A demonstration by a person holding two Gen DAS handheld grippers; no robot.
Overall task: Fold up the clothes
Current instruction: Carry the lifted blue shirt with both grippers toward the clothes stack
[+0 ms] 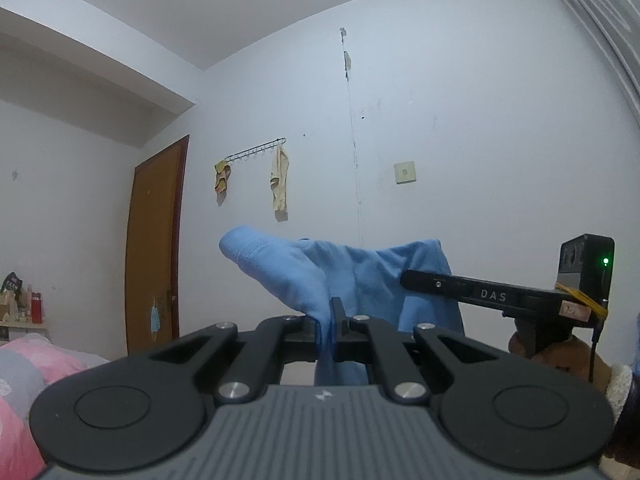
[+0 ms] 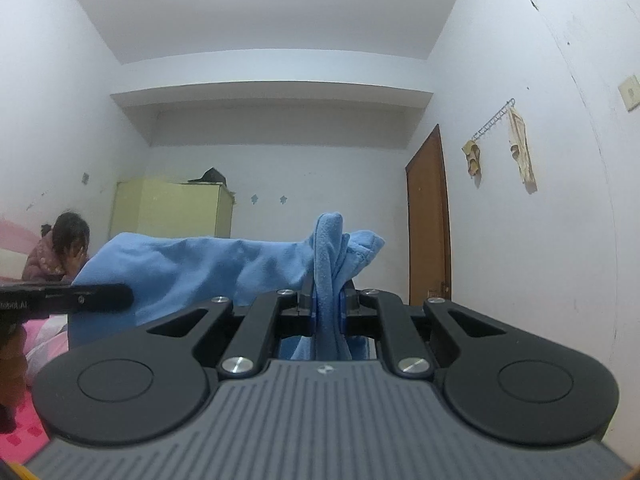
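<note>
Blue cloth [image 1: 344, 276] was clamped in both my grippers: the left gripper [image 1: 325, 322] pinched one edge, the right gripper [image 2: 326, 306] a bunched fold. The cloth hung stretched between them, up in the air. Behind it I saw a brown door [image 1: 154, 240] and a pink bed [image 1: 28, 364].

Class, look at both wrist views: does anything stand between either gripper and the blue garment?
Nothing visible does. The left gripper and right gripper are each shut directly on the blue garment, held up between them.
</note>
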